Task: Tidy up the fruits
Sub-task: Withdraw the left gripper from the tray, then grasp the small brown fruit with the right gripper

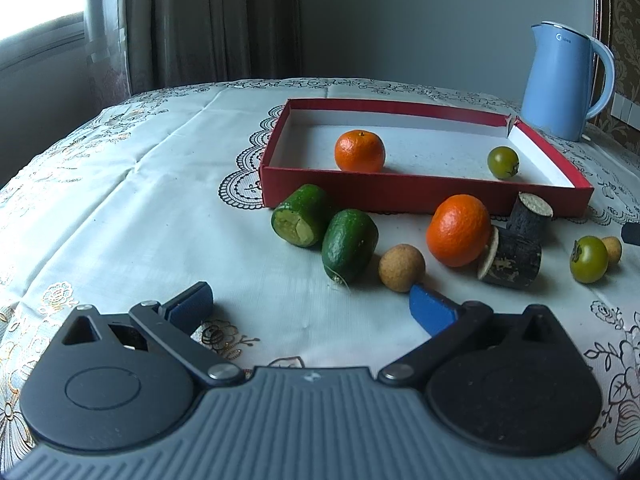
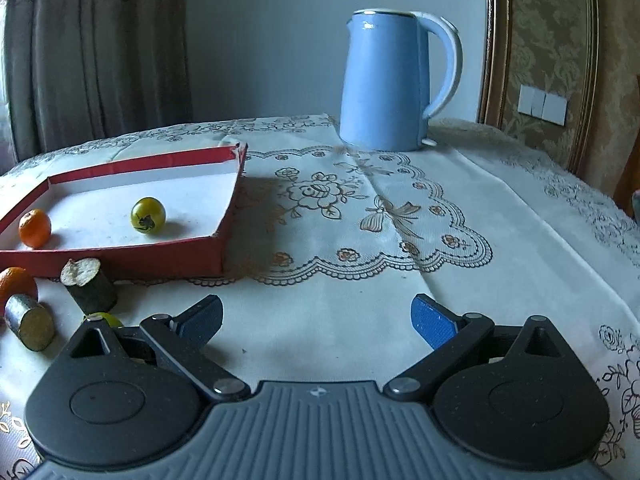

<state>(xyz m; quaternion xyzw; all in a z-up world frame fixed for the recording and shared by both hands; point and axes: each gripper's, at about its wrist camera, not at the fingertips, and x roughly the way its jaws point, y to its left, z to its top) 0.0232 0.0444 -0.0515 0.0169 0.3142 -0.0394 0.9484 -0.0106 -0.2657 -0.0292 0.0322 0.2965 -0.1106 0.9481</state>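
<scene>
Above the tablecloth (image 1: 160,200), left gripper (image 1: 310,304) fingers spread wide, empty, right gripper (image 2: 316,316) likewise, touching nothing.

Colours and patterns: red box (image 1: 424,194) with white interior, holding an orange mandarin (image 1: 359,150) and a yellow-green tomato (image 1: 503,162). On the cream tablecloth (image 1: 160,184), printed with dark lace scallops and gold-brown roses: two dark green cut pieces (image 1: 325,231) with pale green faces, a second orange mandarin (image 1: 458,230), a tan round fruit (image 1: 401,267), two blackish stubs (image 1: 516,246) with speckled beige ends, possibly sugarcane. Light blue kettle (image 2: 396,80), white-edged handle. Brown curtain (image 1: 208,20). Blue gripper pads (image 2: 434,320) on black arms
</scene>
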